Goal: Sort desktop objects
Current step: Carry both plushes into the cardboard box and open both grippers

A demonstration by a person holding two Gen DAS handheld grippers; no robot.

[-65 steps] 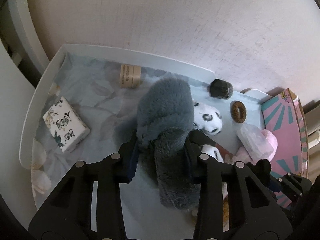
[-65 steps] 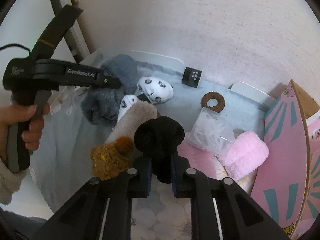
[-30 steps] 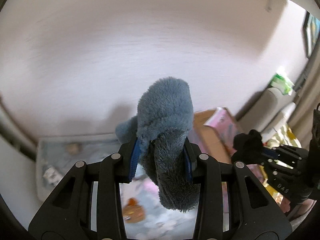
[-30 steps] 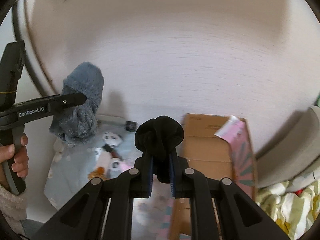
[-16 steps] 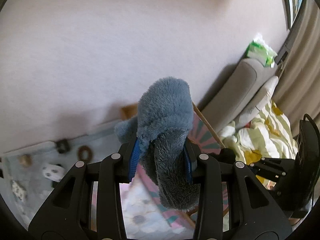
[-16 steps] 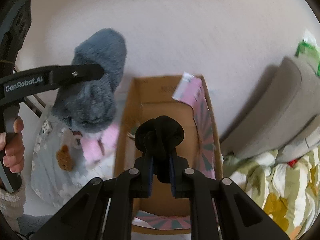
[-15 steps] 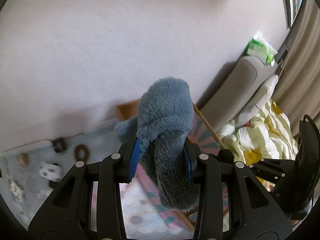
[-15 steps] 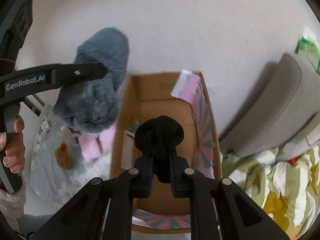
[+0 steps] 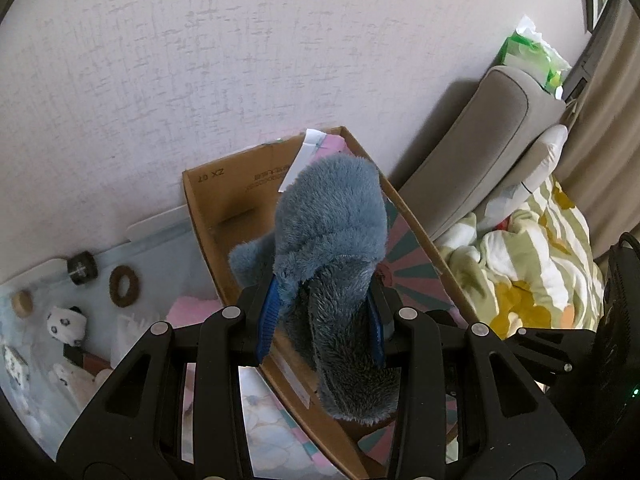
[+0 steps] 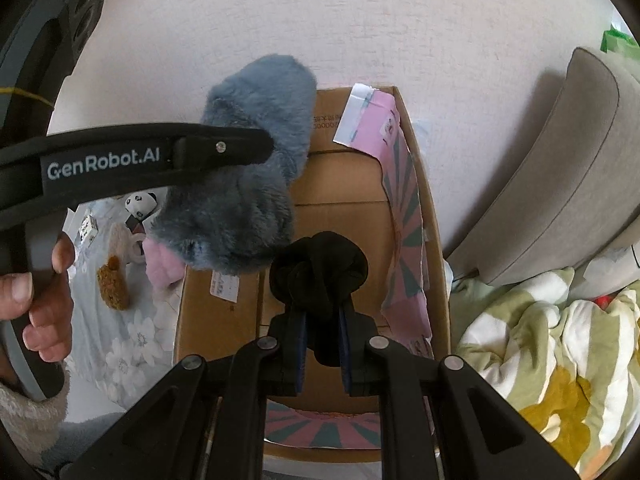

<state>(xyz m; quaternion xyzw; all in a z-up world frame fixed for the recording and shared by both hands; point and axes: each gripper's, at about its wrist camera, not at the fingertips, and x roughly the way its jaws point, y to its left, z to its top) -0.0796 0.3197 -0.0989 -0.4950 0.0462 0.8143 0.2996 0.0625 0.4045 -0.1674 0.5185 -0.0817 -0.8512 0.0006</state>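
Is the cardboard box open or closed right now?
Open. The cardboard box shows its bare brown floor, flaps up, below the black fabric bundle in the right gripper.

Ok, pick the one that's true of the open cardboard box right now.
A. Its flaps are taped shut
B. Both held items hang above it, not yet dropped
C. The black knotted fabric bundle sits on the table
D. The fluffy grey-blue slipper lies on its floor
B: the fluffy grey-blue slipper and the black knotted fabric bundle are each clamped in tongs over the open cardboard box.
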